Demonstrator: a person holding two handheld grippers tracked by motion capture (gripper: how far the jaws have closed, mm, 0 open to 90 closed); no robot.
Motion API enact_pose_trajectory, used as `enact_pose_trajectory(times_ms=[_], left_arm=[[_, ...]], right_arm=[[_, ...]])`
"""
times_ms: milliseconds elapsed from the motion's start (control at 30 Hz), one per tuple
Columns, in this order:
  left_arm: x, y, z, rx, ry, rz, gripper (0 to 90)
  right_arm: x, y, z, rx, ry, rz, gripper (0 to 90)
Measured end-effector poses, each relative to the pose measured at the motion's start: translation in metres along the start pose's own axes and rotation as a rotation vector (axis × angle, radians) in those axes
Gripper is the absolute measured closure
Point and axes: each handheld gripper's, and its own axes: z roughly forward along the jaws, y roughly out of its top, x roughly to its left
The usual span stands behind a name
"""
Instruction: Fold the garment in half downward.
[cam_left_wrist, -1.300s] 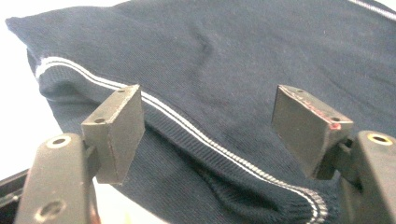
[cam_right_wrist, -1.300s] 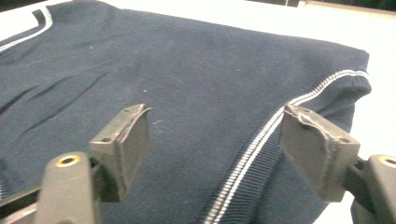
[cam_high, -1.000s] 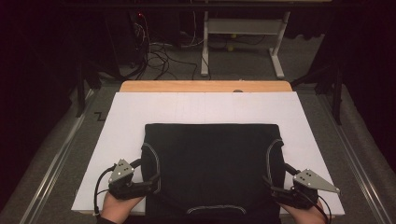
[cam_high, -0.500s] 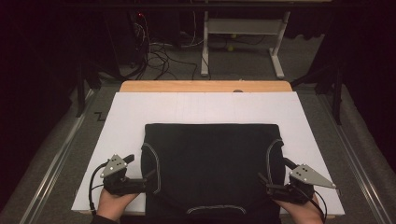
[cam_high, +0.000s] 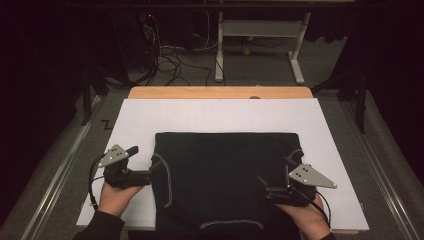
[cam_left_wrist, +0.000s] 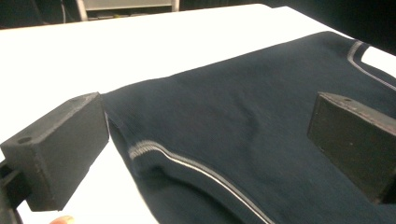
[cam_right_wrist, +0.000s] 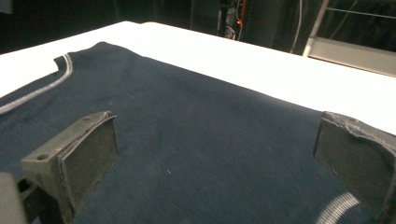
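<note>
The left gripper (cam_high: 150, 170) is hovering at the left edge of the dark garment (cam_high: 225, 180), its jaws having just been opening and now standing wide apart with nothing pinched between them. The garment (pale piping along its seams) is lying flat on the white sheet (cam_high: 210, 115) covering the table. The right gripper (cam_high: 262, 186) is hanging over the garment's right part, jaws likewise just opened, gripping nothing.

We see a dark navy garment (cam_high: 225, 180) with pale grey stripes on a white sheet (cam_high: 220, 115)
</note>
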Motion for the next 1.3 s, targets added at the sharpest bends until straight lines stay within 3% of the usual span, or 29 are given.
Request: enact_pose_trajectory(times_ms=[200,600,1033,1133,1200,1300], left_arm=[[0.008,0.011,0.009,0.008,0.009,0.01,0.0],[0.024,0.021,0.038,0.018,-0.026,-0.018,0.0],[0.024,0.049,0.051,0.002,-0.048,0.033,0.0],[0.027,0.054,0.054,0.009,-0.031,0.034,0.0],[0.032,0.054,0.059,0.028,0.005,0.028,0.0],[0.04,0.053,0.066,0.056,0.013,0.012,0.0]], right_arm=[[0.014,0.008,0.016,0.003,0.027,-0.009,0.1],[0.049,0.013,0.042,0.036,0.077,-0.035,0.1],[0.095,0.015,0.068,0.063,0.159,-0.08,0.1],[0.103,0.014,0.072,0.071,0.175,-0.082,0.1],[0.108,0.013,0.073,0.077,0.187,-0.091,0.1],[0.115,0.011,0.075,0.089,0.206,-0.096,0.1]])
